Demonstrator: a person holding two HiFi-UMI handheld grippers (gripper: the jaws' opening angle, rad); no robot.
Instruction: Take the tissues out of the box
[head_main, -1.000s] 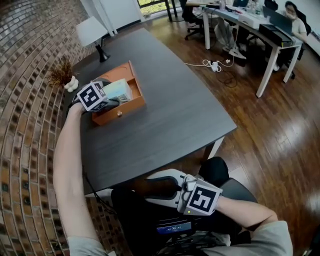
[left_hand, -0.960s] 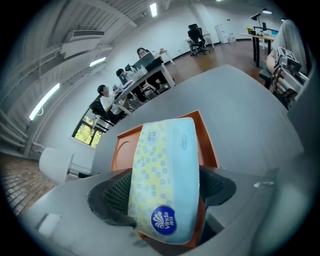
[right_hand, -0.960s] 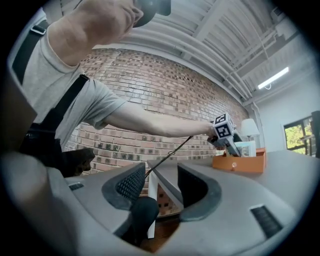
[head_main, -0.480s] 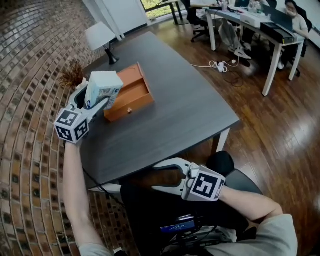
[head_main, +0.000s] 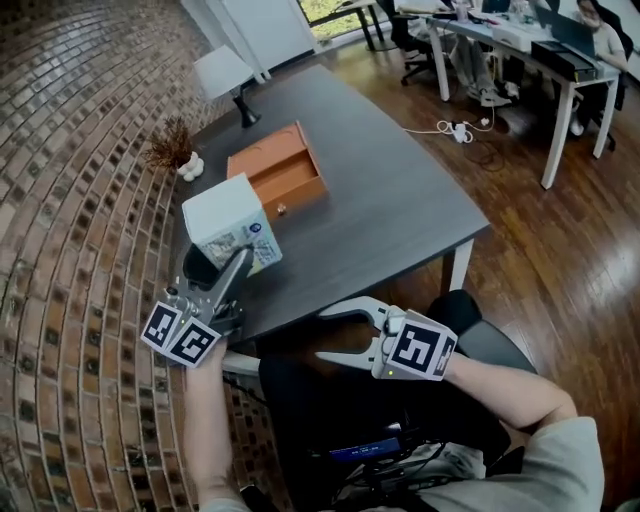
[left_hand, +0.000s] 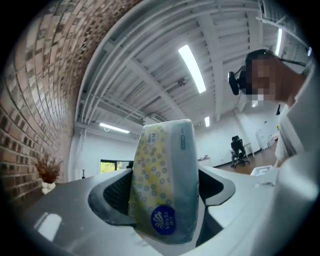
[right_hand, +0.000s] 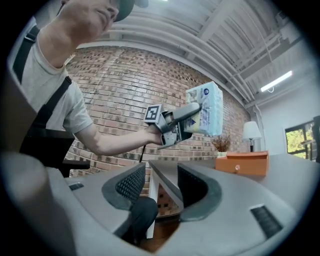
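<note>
A tissue pack (head_main: 228, 224), white with yellow and blue print, is clamped in my left gripper (head_main: 236, 256), which is shut on it. It hangs in the air over the table's near left corner, well clear of the orange wooden box (head_main: 279, 177). That box stands open further back on the dark table (head_main: 400, 200). In the left gripper view the tissue pack (left_hand: 162, 180) fills the gap between the pads. My right gripper (head_main: 334, 333) stands open and holds nothing, low in front of the table edge. From the right gripper view I see the tissue pack (right_hand: 206, 109) held high and the orange box (right_hand: 242, 162) behind it.
A white lamp (head_main: 225, 72) and a dried plant (head_main: 172, 148) stand at the table's far left. A brick wall (head_main: 70, 200) runs along the left. White desks (head_main: 520, 45) and a person sit at the back right. Wooden floor lies to the right.
My left gripper has lifted the tissue pack out of the orange box and carried it toward me, to the near left corner. The right gripper has hardly moved.
</note>
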